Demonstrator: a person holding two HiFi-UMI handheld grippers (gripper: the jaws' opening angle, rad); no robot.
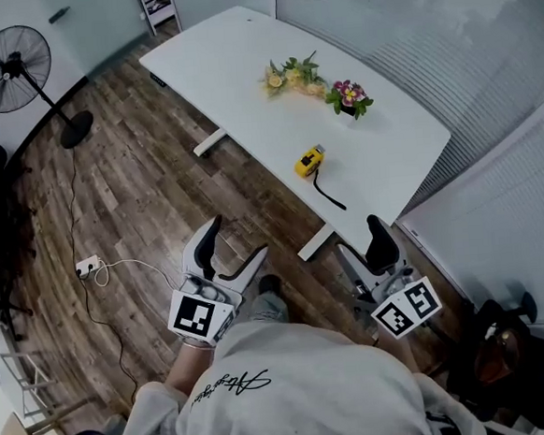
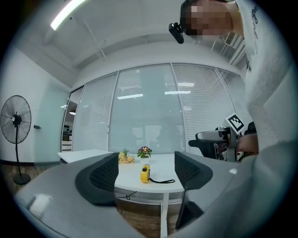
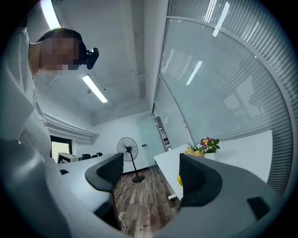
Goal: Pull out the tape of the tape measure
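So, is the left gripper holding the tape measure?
No, the left gripper has its jaws apart with nothing between them, and the tape measure lies on the white table.

Top: light grey sweatshirt [image 1: 305,397], dark script [image 1: 231,386] across it (illegible)
Left gripper [image 1: 238,239]: grey, black ribbed pads [image 2: 103,175], black-and-white marker cube [image 1: 197,316]
Right gripper [image 1: 373,251]: same

the person holds both grippers low in front of the torso, side by side and well apart. the left gripper [image 1: 238,238] points forward, its two jaws spread wide, its marker cube [image 1: 203,316] nearest the body. the right gripper [image 1: 368,251] also points forward, jaws likewise wide apart. the left forearm [image 1: 183,376] runs back under the chest.
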